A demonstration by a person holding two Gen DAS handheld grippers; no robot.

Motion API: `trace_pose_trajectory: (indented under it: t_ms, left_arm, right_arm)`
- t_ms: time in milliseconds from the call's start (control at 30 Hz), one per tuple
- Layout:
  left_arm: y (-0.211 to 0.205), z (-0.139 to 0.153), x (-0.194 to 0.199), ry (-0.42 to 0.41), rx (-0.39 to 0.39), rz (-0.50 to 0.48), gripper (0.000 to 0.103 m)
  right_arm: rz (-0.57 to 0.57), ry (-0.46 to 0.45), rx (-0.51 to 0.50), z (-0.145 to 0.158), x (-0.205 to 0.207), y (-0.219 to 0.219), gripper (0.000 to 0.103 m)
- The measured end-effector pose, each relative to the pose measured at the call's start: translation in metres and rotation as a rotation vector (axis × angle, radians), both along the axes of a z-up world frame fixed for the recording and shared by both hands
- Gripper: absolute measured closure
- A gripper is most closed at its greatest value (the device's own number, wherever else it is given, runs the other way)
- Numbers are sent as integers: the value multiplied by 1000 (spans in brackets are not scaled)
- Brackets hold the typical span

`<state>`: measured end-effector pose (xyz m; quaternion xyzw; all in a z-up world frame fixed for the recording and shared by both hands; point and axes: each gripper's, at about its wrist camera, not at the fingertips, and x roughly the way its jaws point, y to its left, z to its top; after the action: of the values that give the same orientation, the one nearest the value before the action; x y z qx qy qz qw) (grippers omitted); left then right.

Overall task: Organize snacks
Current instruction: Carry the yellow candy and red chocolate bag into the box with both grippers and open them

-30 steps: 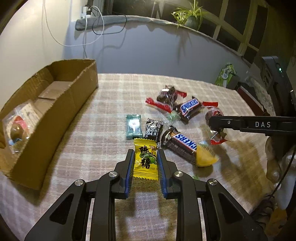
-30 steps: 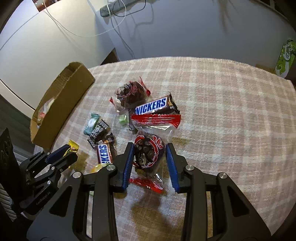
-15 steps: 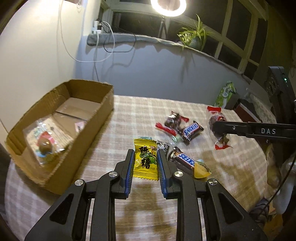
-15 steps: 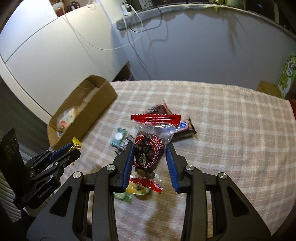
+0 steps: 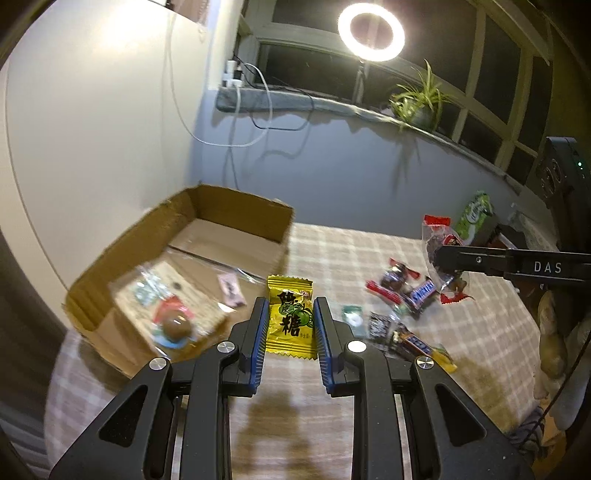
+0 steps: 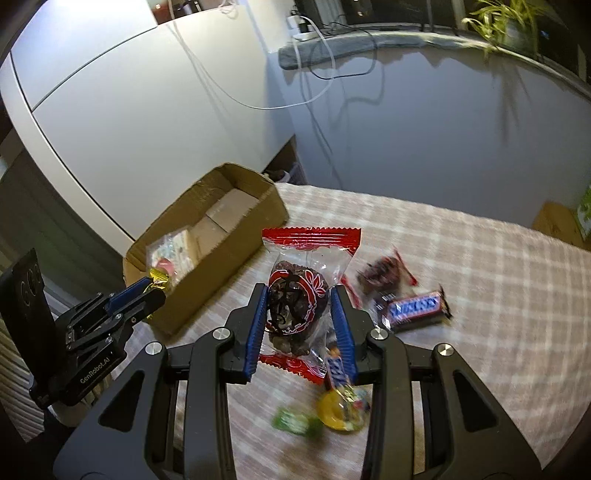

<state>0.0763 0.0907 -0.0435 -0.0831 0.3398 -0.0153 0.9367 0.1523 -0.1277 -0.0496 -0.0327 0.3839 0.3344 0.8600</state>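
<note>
While both tongs are lifted above a checked cloth surface, each one grips a snack. In the left wrist view, the left tongs sit at the lower middle of the frame, their blue pads pressed against the two sides of a yellow candy packet printed with dark characters and a green fruit. Behind and to the left of that packet is an open cardboard box, filling the middle left of the frame; a clear packet with a round brown and red sweet lies inside it, blurred. At the right of the same view, the right tongs reach in from the edge, closed on a clear bag with red ends that hangs above the cloth. In the right wrist view, that bag, holding dark brown pieces, stands upright between the blue pads at the frame's centre, its upper red seal above the fingertips. Loose snacks lie on the cloth at the middle right of the left view: a dark sweet in a red-ended wrapper, a Snickers bar just beside it, a small green packet, and a second Snickers bar nearer the camera. A lit ring light glows at the top, with a potted plant on the sill to its right.
</note>
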Motion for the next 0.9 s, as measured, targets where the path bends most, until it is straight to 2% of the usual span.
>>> trace_pose_trajectory:
  t_ms: [567,900]
  left_arm:
    - [49,3,23,-17,10,66,80]
    - [68,-1,40,-14,12,90,80]
  right_arm:
    - [113,-19,-2,10,26,90,67]
    - [123,1,-8,-3,52,133,67]
